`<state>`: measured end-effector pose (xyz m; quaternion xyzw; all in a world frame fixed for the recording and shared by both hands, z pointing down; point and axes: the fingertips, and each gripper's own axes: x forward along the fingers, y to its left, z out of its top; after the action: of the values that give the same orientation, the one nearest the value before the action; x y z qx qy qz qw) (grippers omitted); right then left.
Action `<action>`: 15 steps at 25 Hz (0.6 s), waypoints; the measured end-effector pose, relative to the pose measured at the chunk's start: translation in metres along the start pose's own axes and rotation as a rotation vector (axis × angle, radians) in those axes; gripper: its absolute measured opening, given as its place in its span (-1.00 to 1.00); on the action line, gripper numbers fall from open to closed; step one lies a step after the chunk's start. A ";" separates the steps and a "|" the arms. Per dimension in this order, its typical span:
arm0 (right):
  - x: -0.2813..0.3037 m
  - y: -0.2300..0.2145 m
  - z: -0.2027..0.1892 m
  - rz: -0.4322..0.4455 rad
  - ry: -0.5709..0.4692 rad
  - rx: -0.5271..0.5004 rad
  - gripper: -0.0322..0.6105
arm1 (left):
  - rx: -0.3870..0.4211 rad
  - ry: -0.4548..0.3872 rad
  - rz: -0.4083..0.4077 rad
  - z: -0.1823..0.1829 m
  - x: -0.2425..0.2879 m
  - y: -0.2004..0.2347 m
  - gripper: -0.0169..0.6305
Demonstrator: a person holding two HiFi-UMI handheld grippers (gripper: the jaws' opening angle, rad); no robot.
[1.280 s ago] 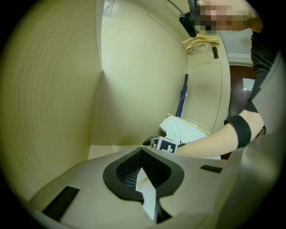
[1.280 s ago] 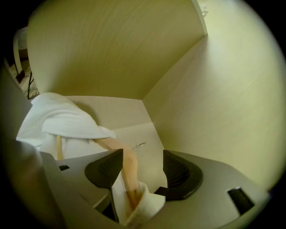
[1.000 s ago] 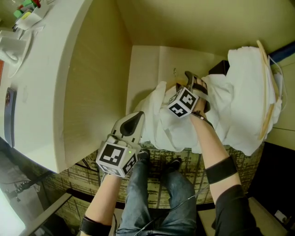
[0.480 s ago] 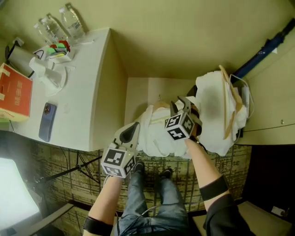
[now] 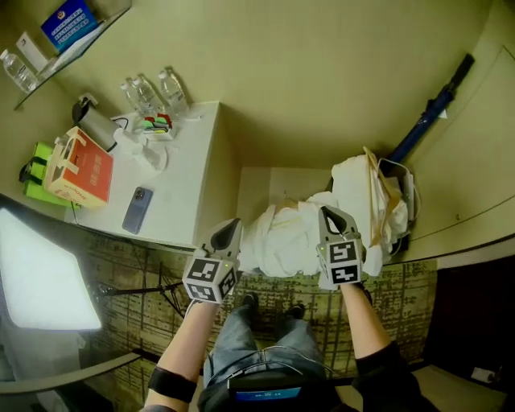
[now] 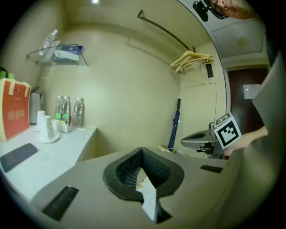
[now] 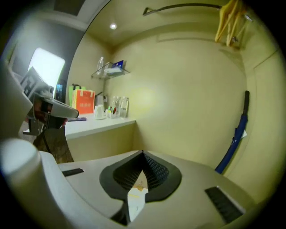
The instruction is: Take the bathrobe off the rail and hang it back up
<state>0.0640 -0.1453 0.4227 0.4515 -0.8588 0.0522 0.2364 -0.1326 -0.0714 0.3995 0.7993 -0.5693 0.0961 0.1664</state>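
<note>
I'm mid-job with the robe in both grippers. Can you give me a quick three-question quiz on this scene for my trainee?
1. True or false: the bathrobe hangs on the rail.
2. What is on the rail? A) wooden hangers B) a towel C) a coat
3. Fill in: the blue umbrella leans against the ____.

Key
1. False. The left gripper and the right gripper are both shut on it, below the rail.
2. A
3. wall
</note>
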 end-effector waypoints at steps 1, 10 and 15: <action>-0.013 -0.002 0.005 -0.004 -0.011 0.028 -0.83 | 0.010 0.006 0.000 0.005 -0.008 -0.002 -0.94; -0.103 0.009 0.029 -0.071 -0.092 0.131 -0.83 | 0.030 -0.059 -0.016 0.048 -0.063 0.010 -0.94; -0.138 0.022 0.013 -0.133 -0.077 0.147 -0.83 | 0.040 -0.070 -0.038 0.051 -0.085 0.021 -0.94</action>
<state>0.1085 -0.0325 0.3513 0.5253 -0.8292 0.0822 0.1725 -0.1822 -0.0219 0.3264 0.8161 -0.5573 0.0764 0.1324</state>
